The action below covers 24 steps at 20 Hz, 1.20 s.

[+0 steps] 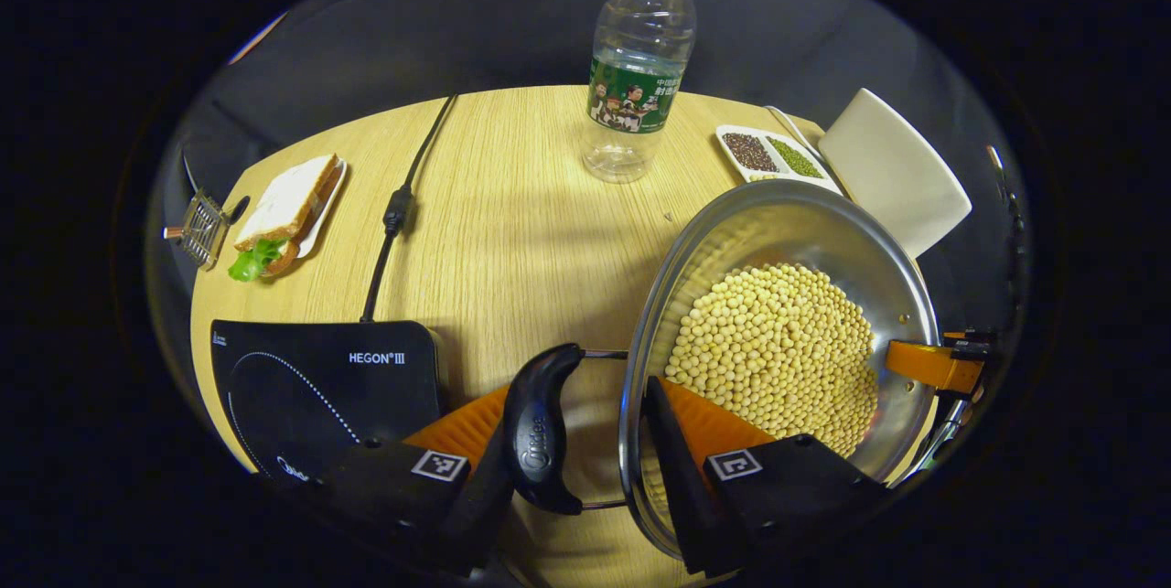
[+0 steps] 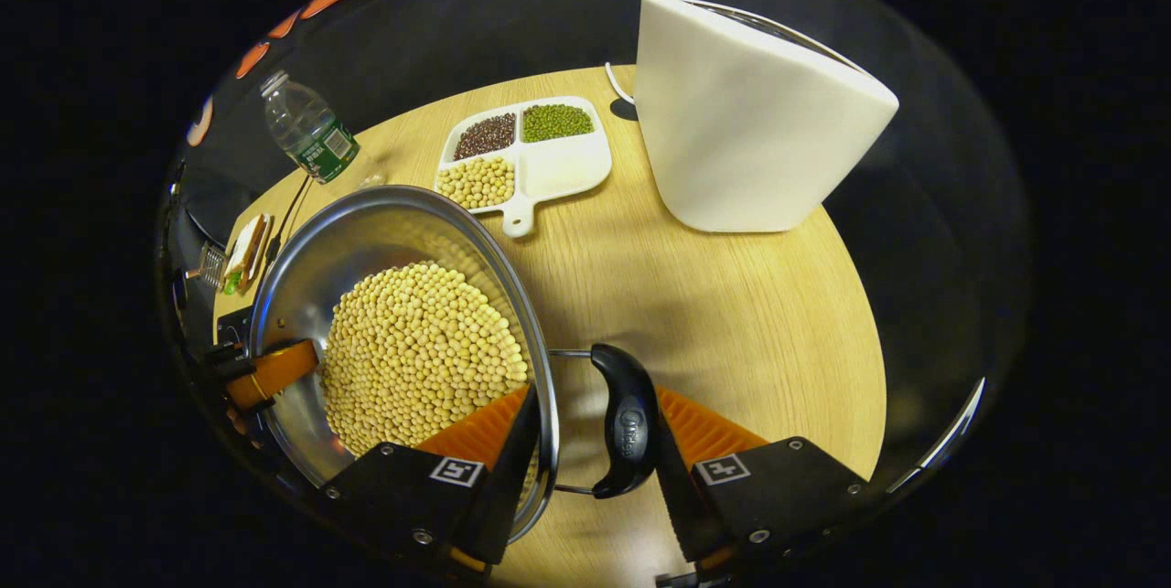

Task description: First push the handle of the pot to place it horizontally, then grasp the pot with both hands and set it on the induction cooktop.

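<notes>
- Black induction cooktop [image 1: 320, 387], at the wooden table's [image 1: 512, 231] near-left edge.
- Left gripper [image 1: 585, 442]: fingers straddle the left black handle [image 1: 542, 428] and the rim, apparently clamped.
- Steel pot of soybeans [image 1: 778, 359], tilted, just right of the cooktop.
- Right gripper [image 2: 585, 446]: likewise astride the right black handle [image 2: 627, 419].

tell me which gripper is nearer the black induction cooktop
Left. The left gripper at the steel pot's handle sits beside the black induction cooktop; the right gripper holds the opposite handle.
</notes>
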Tool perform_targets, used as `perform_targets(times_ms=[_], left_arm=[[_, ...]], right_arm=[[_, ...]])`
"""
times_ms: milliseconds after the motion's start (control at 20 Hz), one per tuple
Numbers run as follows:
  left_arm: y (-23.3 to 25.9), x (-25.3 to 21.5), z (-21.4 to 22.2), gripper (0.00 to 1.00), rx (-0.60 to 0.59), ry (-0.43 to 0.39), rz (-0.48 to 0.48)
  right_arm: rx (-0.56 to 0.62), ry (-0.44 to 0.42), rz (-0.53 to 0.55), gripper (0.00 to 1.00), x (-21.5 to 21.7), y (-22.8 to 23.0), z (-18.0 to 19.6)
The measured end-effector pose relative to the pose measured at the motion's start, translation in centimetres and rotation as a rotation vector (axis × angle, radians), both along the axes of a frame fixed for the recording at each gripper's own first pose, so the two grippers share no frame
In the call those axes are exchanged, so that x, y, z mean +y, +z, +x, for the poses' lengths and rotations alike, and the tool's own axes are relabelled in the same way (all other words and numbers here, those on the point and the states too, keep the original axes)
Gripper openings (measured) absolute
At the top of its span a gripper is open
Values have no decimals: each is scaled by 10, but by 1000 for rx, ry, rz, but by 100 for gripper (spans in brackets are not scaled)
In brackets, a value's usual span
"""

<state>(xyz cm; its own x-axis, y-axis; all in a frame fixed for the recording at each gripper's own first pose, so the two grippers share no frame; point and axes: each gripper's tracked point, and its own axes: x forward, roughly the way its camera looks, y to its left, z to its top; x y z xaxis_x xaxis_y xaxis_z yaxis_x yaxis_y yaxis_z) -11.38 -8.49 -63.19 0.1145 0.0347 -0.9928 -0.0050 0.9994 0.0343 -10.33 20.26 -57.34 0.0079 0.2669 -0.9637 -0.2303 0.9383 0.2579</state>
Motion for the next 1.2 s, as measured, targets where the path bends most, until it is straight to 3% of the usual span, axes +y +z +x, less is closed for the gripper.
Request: perform_targets(times_ms=[300,600,950,1100,1200], left_arm=[[-5,-3,-1,82,6,6,-27],[6,-2,-11,76,17,91,-2],[61,-3,5,76,-86,66,38],[87,7,5,76,-116,56,57],[106,18,4,76,-141,65,70]], right_arm=[[24,-34,20,70,0,-2,1],[63,-43,50,56,8,-1,-6],[-4,-66,88,54,4,2,-4],[-23,-56,106,59,8,-3,-4],[-42,-44,121,54,8,-4,-1]])
